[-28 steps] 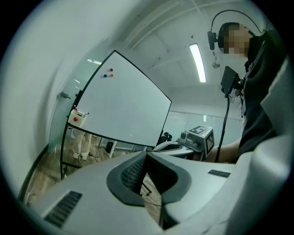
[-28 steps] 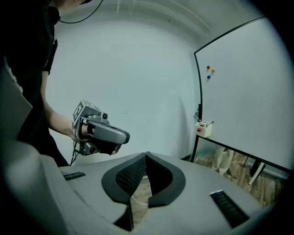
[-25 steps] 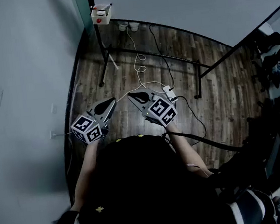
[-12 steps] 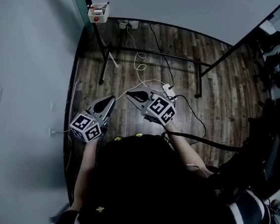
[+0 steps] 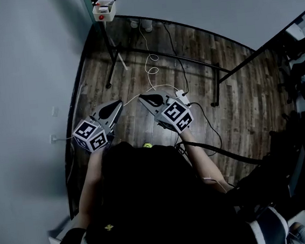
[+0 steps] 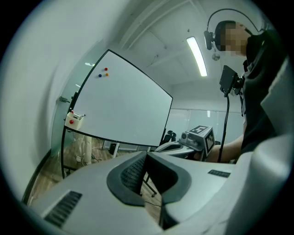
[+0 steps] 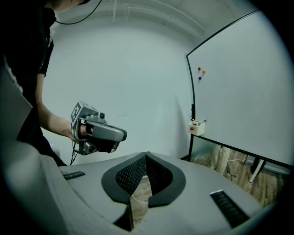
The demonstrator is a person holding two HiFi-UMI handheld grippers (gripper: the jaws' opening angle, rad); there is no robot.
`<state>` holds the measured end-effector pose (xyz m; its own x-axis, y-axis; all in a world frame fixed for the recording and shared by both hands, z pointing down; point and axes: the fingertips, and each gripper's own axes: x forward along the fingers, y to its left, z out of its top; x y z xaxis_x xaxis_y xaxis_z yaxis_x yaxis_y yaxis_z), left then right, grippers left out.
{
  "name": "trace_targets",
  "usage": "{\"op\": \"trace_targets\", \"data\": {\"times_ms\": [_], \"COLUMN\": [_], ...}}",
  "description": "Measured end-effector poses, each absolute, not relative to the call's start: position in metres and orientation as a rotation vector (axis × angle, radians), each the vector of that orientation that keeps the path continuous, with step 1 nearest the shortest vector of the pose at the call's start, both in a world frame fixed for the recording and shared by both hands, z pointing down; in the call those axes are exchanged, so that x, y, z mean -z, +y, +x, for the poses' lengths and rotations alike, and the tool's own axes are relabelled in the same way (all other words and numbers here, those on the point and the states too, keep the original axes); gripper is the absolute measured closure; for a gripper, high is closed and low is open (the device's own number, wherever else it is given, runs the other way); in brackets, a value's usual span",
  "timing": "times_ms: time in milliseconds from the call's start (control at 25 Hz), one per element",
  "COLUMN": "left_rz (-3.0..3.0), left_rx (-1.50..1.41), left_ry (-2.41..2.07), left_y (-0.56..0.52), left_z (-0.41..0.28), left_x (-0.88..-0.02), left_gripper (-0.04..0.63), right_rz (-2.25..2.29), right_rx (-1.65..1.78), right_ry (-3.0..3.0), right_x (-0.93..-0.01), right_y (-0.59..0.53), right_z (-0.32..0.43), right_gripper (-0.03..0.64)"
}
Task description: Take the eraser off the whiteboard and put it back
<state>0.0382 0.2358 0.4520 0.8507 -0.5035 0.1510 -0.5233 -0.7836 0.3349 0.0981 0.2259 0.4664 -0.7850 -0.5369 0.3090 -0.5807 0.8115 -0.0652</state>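
Observation:
A small white box with a red dot (image 5: 104, 11) hangs at the lower left corner of the whiteboard (image 5: 210, 4); I cannot tell whether the eraser is in it. It also shows as the box (image 6: 73, 120) in the left gripper view and the box (image 7: 197, 126) in the right gripper view. My left gripper (image 5: 118, 103) and right gripper (image 5: 141, 98) hover side by side over the wooden floor, well short of the board. Both point towards it. Each is shut with nothing between its jaws, as seen on the left gripper (image 6: 146, 154) and the right gripper (image 7: 146, 155).
White cables (image 5: 152, 70) and a power strip (image 5: 182, 95) lie on the floor between me and the board's black stand legs (image 5: 114, 60). A grey wall (image 5: 21, 105) runs along the left. Dark chairs (image 5: 298, 65) stand at the right. Small magnets (image 6: 103, 72) dot the board.
Both grippers have edged forward over the floor towards the whiteboard, and the box now sits higher in the head view. The jaws stayed shut.

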Motion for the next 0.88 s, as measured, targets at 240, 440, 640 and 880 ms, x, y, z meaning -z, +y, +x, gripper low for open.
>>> {"op": "trace_targets", "data": {"times_ms": [240,440,640,880], "left_rz": [2.665,2.669,2.673,2.663], "left_rx": [-0.068,-0.06,-0.055,-0.039], "left_ry": [-0.786,-0.787,-0.784,-0.781], "left_y": [0.224,0.201,0.175,0.138], "left_z": [0.039,0.034,0.025,0.011], "left_x": [-0.448,-0.45,-0.449,-0.448], "left_gripper": [0.594,0.594,0.594,0.594], "right_rz": [0.837,0.821,0.816,0.813], "right_rx": [-0.214,-0.212,-0.217,-0.228], "right_ry": [-2.734,-2.732,-2.729,-2.719], "right_x": [-0.463,-0.469,-0.47,-0.47], "right_y": [0.215,0.192,0.164,0.125], "right_z": [0.093,0.082,0.07,0.053], "right_gripper": [0.606,0.604,0.604,0.606]}}
